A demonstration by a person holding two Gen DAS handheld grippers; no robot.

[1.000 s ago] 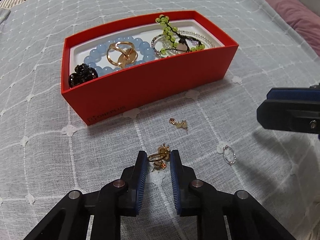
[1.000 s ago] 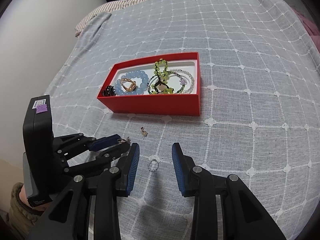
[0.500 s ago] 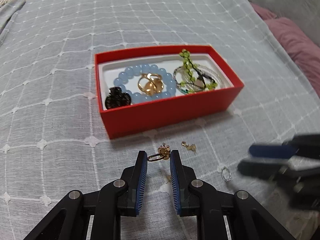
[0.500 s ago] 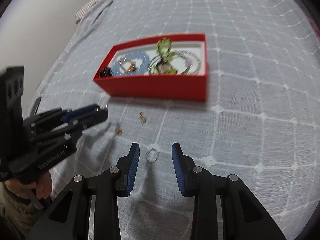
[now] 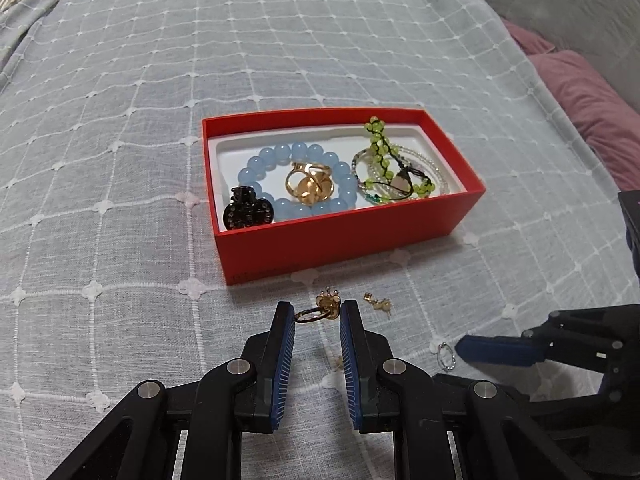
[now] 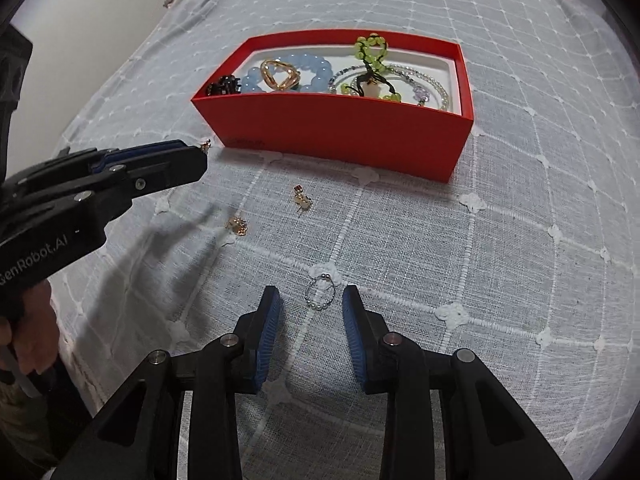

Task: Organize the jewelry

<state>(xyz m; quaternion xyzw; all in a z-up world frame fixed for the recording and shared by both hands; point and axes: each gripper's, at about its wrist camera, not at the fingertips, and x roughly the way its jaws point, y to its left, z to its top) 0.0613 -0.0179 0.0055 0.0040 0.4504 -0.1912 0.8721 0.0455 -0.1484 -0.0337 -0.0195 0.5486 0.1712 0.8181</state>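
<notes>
Two grippers work above a grey checked bedspread (image 5: pixel 120 200): the left gripper (image 5: pixel 317 316) clamps a gold flower-topped ring (image 5: pixel 316 312) near the red cardboard box (image 5: pixel 344 236), while the right gripper's (image 6: pixel 308 304) jaws are closing around a small silver beaded ring (image 6: pixel 320 290) lying on the cloth, not yet touching it.

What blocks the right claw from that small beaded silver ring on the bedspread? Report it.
Nothing visible. The small beaded silver ring lies on bare grey checked bedspread, between the closing right claw's blue pads, untouched; the gold earrings lie farther off.
</notes>
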